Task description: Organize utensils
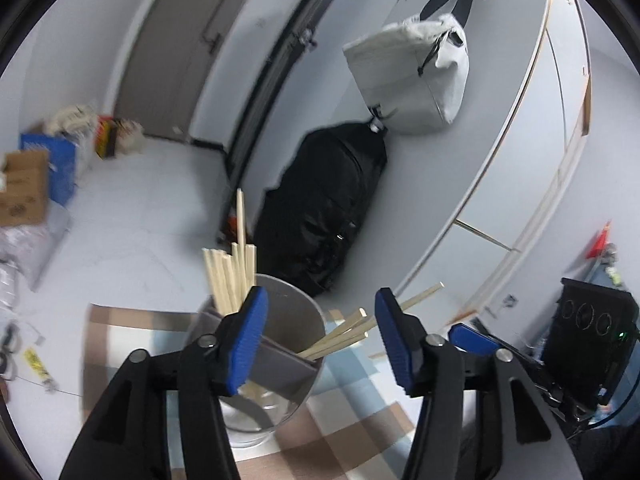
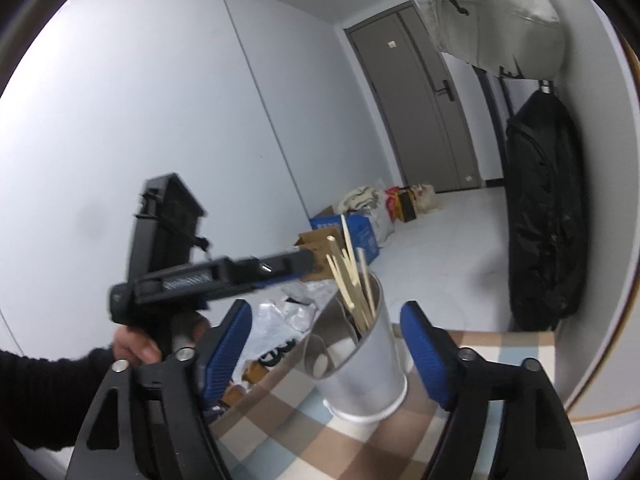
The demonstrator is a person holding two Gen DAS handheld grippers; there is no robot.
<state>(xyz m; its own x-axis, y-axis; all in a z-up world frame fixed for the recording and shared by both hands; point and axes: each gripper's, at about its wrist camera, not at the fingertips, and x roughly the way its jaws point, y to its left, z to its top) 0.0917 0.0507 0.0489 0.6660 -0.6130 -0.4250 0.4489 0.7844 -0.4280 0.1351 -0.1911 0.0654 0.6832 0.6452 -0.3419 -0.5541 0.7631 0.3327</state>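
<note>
The chopsticks are in the metal cup, so most of the tidying looks done. One bunch stands up on the far left side of the cup's grey divider, and another bunch leans out over the cup's right rim, so that bunch may still need a push to stand straighter. No chopsticks show loose on the tabletop near the cup. The left gripper has its jaws open and empty, one on each side of the cup, not touching it. The right gripper also has open, empty jaws, with the cup between them but farther off. The cup sits near the tabletop's far edge, with the floor beyond it, so a hard bump could tip it off. A wall and a black bag are close on the cup's right. The left gripper's body and a hand fill the space on the cup's left in the right wrist view.
</note>
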